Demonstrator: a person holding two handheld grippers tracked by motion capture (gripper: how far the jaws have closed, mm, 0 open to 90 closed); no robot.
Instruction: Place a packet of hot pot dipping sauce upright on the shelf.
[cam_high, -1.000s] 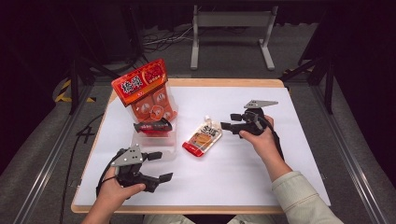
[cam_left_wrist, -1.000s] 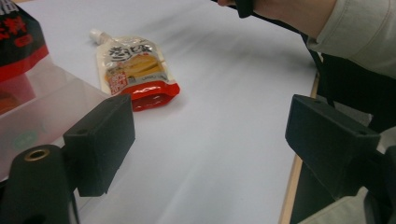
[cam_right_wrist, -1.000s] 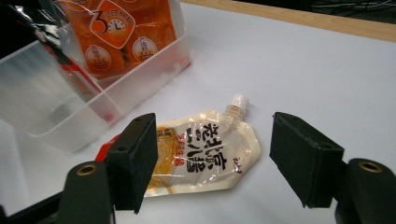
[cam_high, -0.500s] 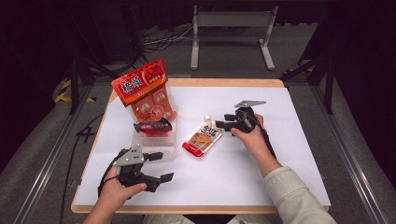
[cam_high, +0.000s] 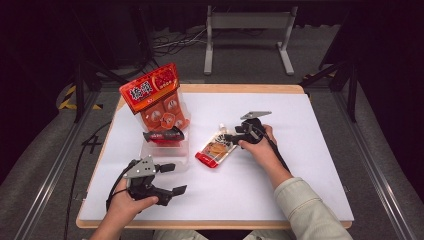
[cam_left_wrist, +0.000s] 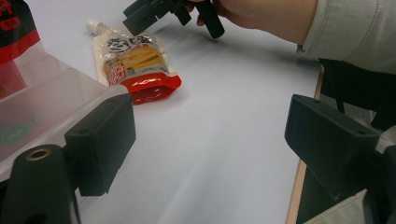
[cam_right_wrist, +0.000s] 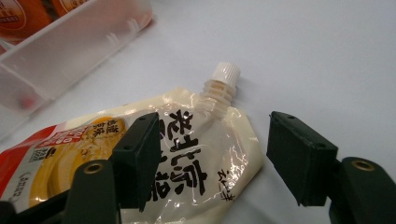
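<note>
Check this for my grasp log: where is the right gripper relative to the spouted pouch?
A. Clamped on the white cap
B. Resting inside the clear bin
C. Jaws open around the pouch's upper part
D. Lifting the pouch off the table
C: in the right gripper view, the right gripper has open jaws either side of the spouted pouch, which lies flat on the table.

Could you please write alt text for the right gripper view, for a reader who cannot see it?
The right gripper hangs open over a cream spout pouch lying flat on the white table, one jaw above the printed front, the other beside its edge. A clear plastic bin stands at upper left.
</note>
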